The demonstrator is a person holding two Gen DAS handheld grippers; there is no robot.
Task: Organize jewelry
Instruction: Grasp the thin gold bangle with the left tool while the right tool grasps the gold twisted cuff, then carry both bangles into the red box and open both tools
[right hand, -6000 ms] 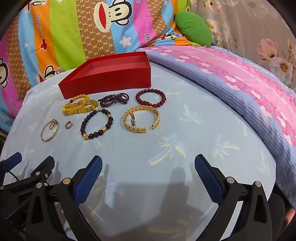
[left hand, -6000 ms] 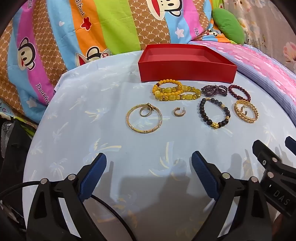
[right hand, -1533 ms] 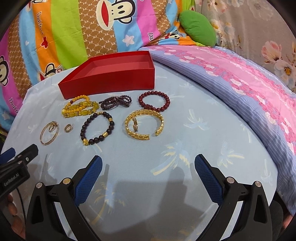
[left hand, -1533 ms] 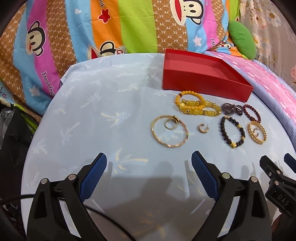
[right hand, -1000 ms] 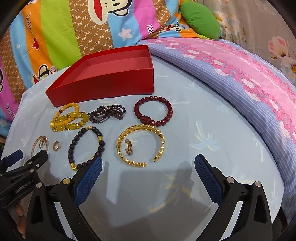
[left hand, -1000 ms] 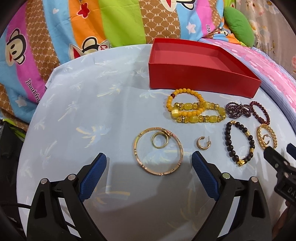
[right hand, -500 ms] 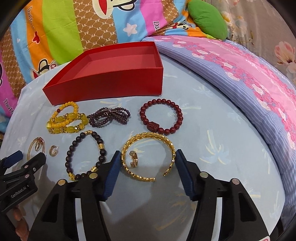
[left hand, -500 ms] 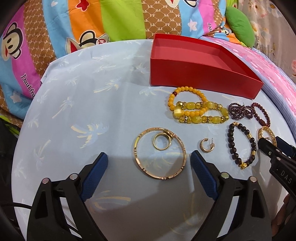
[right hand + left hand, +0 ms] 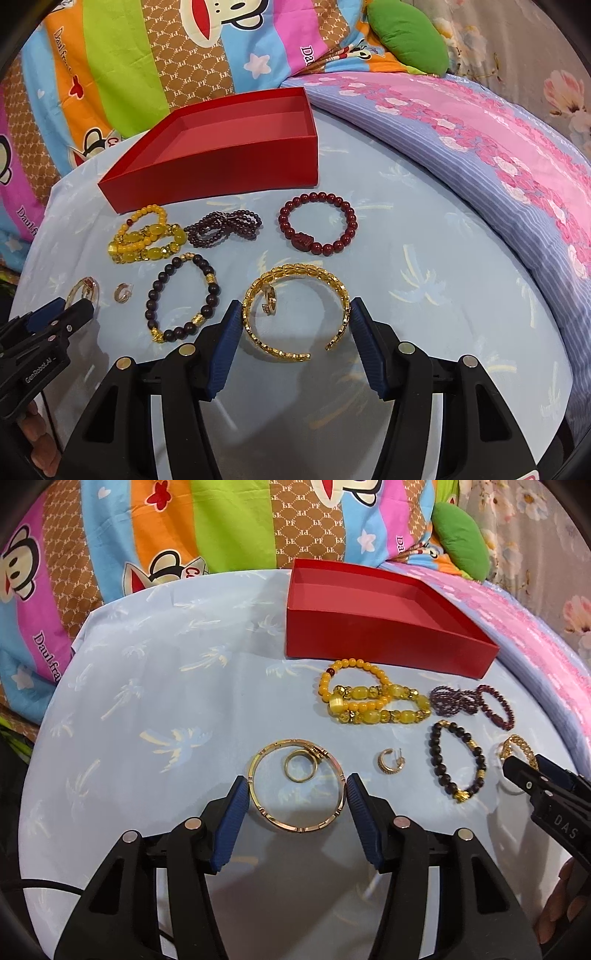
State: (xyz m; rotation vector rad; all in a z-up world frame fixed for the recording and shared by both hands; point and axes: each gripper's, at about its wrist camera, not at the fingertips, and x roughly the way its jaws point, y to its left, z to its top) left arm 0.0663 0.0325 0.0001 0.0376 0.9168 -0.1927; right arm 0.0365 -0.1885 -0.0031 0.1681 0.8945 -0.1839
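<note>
An empty red box [image 9: 380, 627] [image 9: 229, 147] sits at the back of a blue cloth. In front lie yellow bead bracelets [image 9: 369, 701] [image 9: 144, 240], purple beads [image 9: 221, 227], a dark red bracelet [image 9: 317, 229], a black bead bracelet [image 9: 458, 764] [image 9: 181, 299], a small earring [image 9: 391, 766] [image 9: 123, 292]. My left gripper [image 9: 297, 801] brackets a thin gold bangle [image 9: 262, 808] with a ring [image 9: 299, 770] inside; its pads flank the bangle's sides. My right gripper [image 9: 295, 328] brackets a wide gold cuff [image 9: 295, 273] with a ring [image 9: 269, 301] inside.
Colourful monkey-print bedding [image 9: 147, 535] lies behind the cloth. A pink and lilac quilt [image 9: 480, 147] runs along the right. A green cushion [image 9: 406, 33] lies at the back. Each gripper shows at the other view's edge [image 9: 546, 794] [image 9: 40, 325].
Both grippers have moved forward and down to the jewelry and narrowed their jaws, the left around the thin bangle, the right around the gold cuff. The jewelry has not moved.
</note>
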